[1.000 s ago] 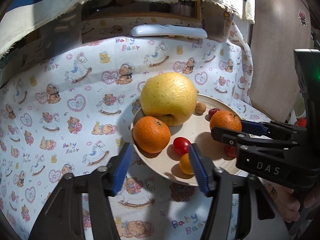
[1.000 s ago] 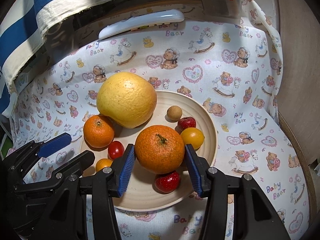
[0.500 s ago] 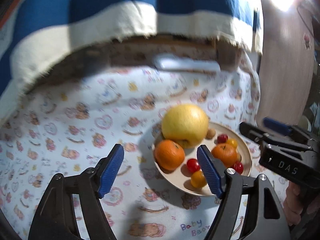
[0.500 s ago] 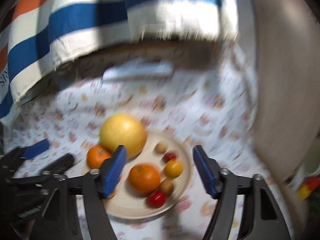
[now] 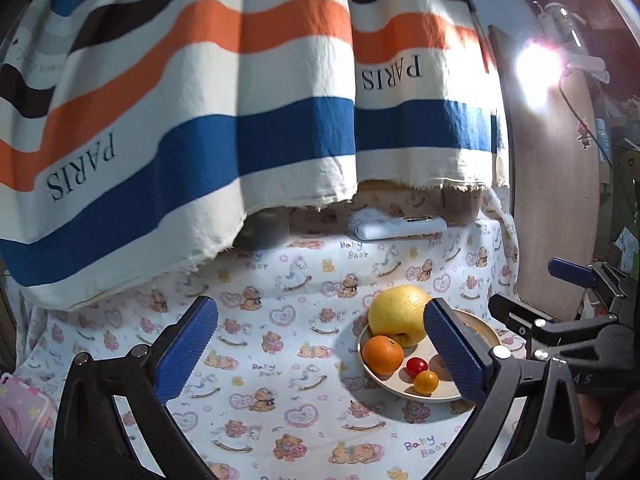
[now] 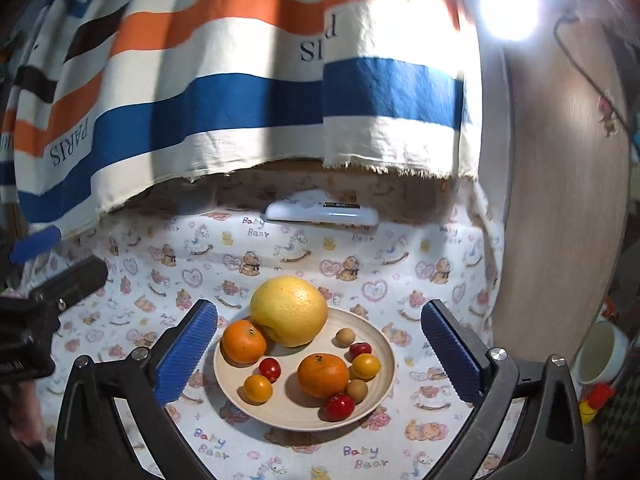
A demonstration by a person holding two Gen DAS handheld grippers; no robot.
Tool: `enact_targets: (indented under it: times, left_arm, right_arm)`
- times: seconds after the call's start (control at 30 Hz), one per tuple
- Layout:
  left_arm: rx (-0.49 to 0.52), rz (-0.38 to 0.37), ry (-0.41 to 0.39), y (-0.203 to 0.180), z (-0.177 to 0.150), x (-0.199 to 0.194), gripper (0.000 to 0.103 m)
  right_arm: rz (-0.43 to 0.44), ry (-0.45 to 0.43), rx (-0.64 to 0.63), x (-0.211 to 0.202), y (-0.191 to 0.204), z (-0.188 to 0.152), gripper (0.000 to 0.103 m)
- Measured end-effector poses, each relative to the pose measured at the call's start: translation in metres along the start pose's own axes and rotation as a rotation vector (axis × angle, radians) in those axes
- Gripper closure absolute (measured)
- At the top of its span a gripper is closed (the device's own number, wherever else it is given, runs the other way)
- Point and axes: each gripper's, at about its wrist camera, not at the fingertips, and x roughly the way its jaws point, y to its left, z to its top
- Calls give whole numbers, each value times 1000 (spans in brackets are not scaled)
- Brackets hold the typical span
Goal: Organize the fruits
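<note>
**Fruits all on the plate, both grippers pulled back**

Fruits lie together on the round beige plate (image 6: 384,364), which stands on the bear-print cloth (image 6: 180,280). On the plate are a big yellow pomelo (image 6: 289,311), two oranges (image 6: 244,341) (image 6: 323,374), red cherry tomatoes (image 6: 270,369), small yellow tomatoes (image 6: 258,389) and two little brown fruits, perhaps longans (image 6: 345,337).

One second ago the right gripper (image 6: 320,356) had its blue pads on both sides of the nearer orange, close to it; I cannot say if they touched. Now this gripper is high and far back, its fingers spread wide and holding nothing, and the orange rests on the plate. The left gripper (image 5: 320,354) was low at the near rim of the plate; now it is also raised and retracted, fingers wide apart and empty, with the plate seen low on the right between them.

Because both tools moved away, much more of the striped PARIS curtain (image 5: 240,120) and the lamp (image 6: 508,10) is now visible, and the plate looks smaller. No fruit is seen on the cloth. I judge that the arranging is finished or almost finished.
</note>
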Motion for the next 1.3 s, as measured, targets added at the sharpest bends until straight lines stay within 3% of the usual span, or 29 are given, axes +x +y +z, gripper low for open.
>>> enact_targets:
  times: [0.27,0.63,0.8,0.9,1.3]
  left_arm:
    - [-3,3,-56,4,-18,-5,1]
    - [-1,-16,3,4,-35,10,1]
    - [-58,-19,91,12,-38,25,1]
    - [-81,-5,89,16,-39,25,1]
    - [-68,11,84,14,-39,24,1]
  right_arm:
    - [13,-59,42,-5,-2,-19,1]
    - [6,-87,63,-10,-2,-23,1]
    - [-10,-27,78,1,-5,-25,1]
    - [-20,10,67,8,-3,-26,1]
    - [-32,8,52,7,0,-27,1]
